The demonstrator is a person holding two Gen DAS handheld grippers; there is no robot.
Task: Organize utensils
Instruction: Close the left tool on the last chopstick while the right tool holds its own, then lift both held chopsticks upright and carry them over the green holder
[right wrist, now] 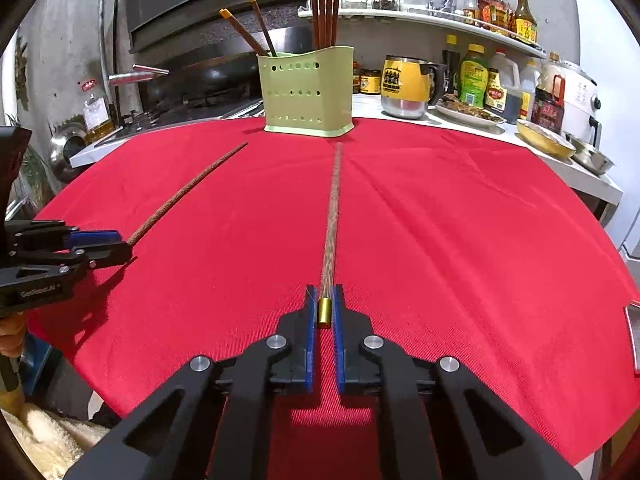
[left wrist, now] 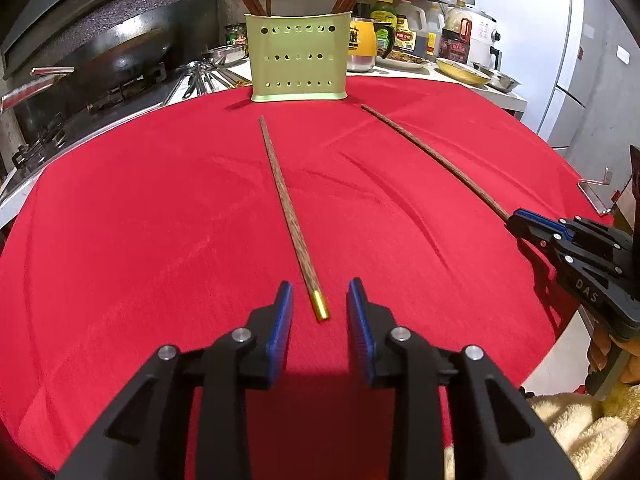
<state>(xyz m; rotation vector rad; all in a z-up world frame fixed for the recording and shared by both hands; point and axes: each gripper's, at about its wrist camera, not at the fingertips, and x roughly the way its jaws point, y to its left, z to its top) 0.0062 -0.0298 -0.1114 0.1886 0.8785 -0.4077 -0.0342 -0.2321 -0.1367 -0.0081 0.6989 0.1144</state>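
A red cloth (left wrist: 160,240) covers the table. At its far edge stands a pale green perforated holder (left wrist: 298,58), upright, with several brown chopsticks leaning out of it on two sides.

Two loose chopsticks remain on the cloth, well apart from each other and both pointing toward the holder.

Left gripper (left wrist: 320,300): jaws partly open. The gold-capped end of the left chopstick (left wrist: 286,204) lies on the cloth between the blue pads (left wrist: 280,320), touching neither. Nothing is held.

Right gripper (right wrist: 324,308): jaws closed on the gold-capped end of the right chopstick (right wrist: 332,216). The blue pads (right wrist: 310,332) press on the cap from both sides. The shaft runs straight ahead toward the holder and looks blurred in the right wrist view; whether its far tip rests on the cloth cannot be told.

Beyond the cloth, a counter carries a yellow mug (right wrist: 404,84), sauce bottles, metal bowls and a white cooker (left wrist: 476,36). A wok (left wrist: 120,60) sits on the stove at left.
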